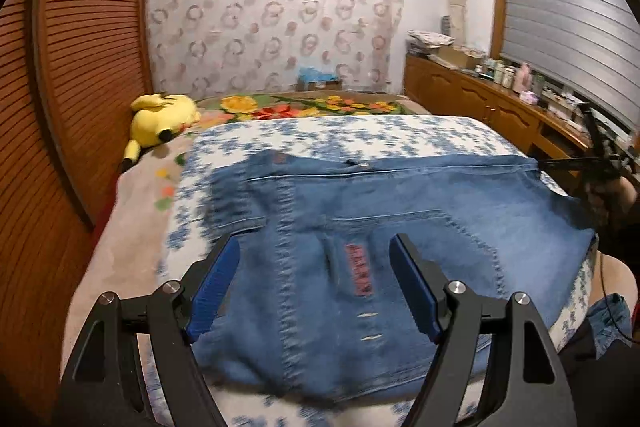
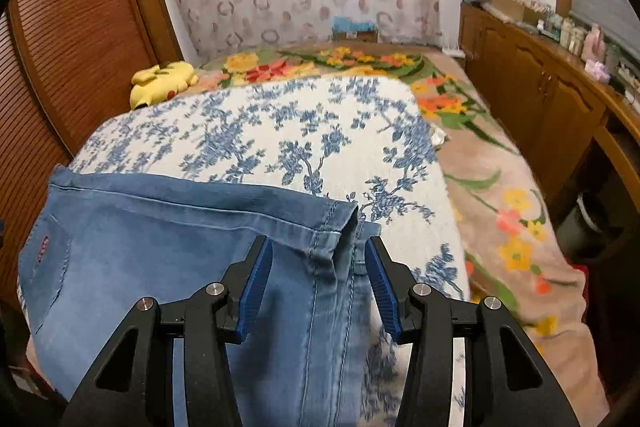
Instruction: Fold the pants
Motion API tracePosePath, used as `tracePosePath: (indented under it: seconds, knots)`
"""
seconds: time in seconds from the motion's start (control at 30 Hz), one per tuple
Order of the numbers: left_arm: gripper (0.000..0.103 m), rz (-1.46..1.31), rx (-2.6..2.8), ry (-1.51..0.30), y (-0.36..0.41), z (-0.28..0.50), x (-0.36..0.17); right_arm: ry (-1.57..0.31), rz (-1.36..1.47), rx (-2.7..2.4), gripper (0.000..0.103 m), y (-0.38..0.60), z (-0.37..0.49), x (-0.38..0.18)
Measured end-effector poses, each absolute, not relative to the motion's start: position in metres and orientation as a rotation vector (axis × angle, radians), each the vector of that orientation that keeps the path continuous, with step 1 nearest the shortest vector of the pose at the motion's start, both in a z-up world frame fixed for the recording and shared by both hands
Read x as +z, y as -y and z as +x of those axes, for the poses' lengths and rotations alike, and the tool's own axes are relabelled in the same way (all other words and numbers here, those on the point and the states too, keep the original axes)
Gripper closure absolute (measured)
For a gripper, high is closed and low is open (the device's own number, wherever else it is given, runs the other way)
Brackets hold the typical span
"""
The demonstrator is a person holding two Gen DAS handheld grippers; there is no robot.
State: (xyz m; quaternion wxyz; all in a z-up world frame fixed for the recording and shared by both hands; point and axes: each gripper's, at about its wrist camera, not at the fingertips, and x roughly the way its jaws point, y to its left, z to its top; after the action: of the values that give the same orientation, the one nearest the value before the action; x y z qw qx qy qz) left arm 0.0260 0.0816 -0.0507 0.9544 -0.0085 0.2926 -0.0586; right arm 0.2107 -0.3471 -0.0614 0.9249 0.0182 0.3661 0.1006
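Note:
Blue denim pants lie folded flat on the blue-flowered white bedspread. A red label shows on the back pocket. My left gripper is open, hovering over the left part of the pants with nothing between its blue pads. In the right wrist view the pants fill the lower left. My right gripper is open over the pants' right corner, where the hem is folded. The right gripper also shows at the far right of the left wrist view.
A yellow plush toy lies at the bed's left, near the wooden slatted doors. A floral blanket covers the bed's right side and far end. A wooden cabinet with bottles stands along the right.

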Motion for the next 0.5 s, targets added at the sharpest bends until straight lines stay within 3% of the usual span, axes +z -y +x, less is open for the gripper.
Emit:
tracePosePath:
  seconds: [0.07, 0.13, 0.23, 0.5]
  knots:
    - [0.025, -0.018, -0.141, -0.599, -0.071, 0.031, -0.052, -0.785, 0.034, 0.216, 0.063, 0.346, 0.219, -0.064]
    - [0.025, -0.012, -0.157, -0.602, -0.062, 0.033, -0.054, -0.792, 0.024, 0.225, 0.084, 0.345, 0.225, -0.062]
    - [0.025, 0.0, -0.178, -0.608, -0.049, 0.036, -0.057, -0.769, 0.001, 0.23, 0.097, 0.344, 0.222, -0.052]
    - [0.025, -0.02, -0.247, -0.591, -0.027, 0.04, -0.056, -0.655, -0.026, 0.106, 0.1, 0.343, 0.223, -0.029]
